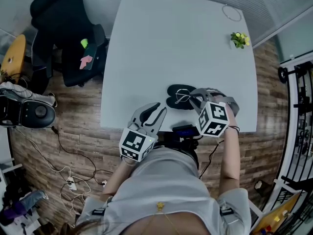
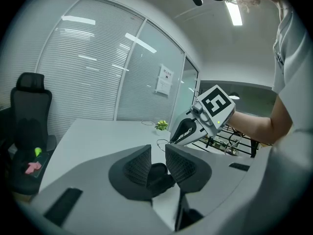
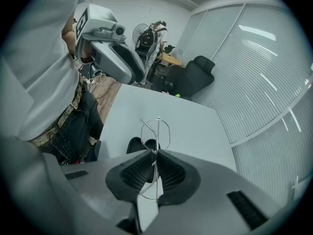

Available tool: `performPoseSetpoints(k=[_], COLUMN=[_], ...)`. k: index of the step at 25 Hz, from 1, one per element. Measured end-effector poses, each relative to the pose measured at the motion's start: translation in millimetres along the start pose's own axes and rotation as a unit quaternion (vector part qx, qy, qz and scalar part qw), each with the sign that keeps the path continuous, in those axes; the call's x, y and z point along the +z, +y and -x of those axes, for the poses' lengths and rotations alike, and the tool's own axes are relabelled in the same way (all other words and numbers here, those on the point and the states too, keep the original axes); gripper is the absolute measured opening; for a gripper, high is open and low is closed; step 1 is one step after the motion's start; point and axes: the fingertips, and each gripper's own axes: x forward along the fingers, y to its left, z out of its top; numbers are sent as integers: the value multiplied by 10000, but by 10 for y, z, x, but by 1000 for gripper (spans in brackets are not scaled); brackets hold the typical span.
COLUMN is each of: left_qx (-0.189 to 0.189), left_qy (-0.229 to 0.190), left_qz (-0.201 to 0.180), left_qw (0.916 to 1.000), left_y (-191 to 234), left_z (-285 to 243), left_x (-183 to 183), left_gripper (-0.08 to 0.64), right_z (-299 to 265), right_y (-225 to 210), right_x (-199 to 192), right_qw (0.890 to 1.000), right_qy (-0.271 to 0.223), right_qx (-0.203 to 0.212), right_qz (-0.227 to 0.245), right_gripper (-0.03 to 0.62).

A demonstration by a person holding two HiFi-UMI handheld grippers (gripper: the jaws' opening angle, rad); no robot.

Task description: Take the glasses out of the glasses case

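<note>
A black glasses case [image 1: 177,90] lies open near the front edge of the white table [image 1: 171,43]. My right gripper [image 1: 193,98] is shut on thin wire-framed glasses [image 3: 156,128], held just above the case [image 3: 139,145]; the frame runs between the pads [image 3: 168,173]. My left gripper [image 1: 155,110] hovers over the table's front edge, left of the case, jaws a little apart with nothing between them. In the left gripper view the case [image 2: 159,173] shows beyond the gap, with the right gripper [image 2: 188,127] above it.
A small potted plant [image 1: 239,39] and a thin cable loop [image 1: 232,12] sit at the table's far right. A black office chair [image 1: 68,28] stands left of the table. Wooden floor and a metal rack [image 1: 298,102] lie to the right.
</note>
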Motion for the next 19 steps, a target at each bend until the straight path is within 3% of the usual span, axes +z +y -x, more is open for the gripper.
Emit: performPoseSetpoints(k=[19], left_qx=[74], left_qy=[-16], left_qz=[-12], left_qw=[10000], left_y=[37], left_z=[11], left_x=[12], left_gripper=[107], right_z=[-58], right_y=[26], right_x=[-48], right_qw=[9999], right_qy=[99], right_qx=[12], right_qz=[61], right_gripper=[43])
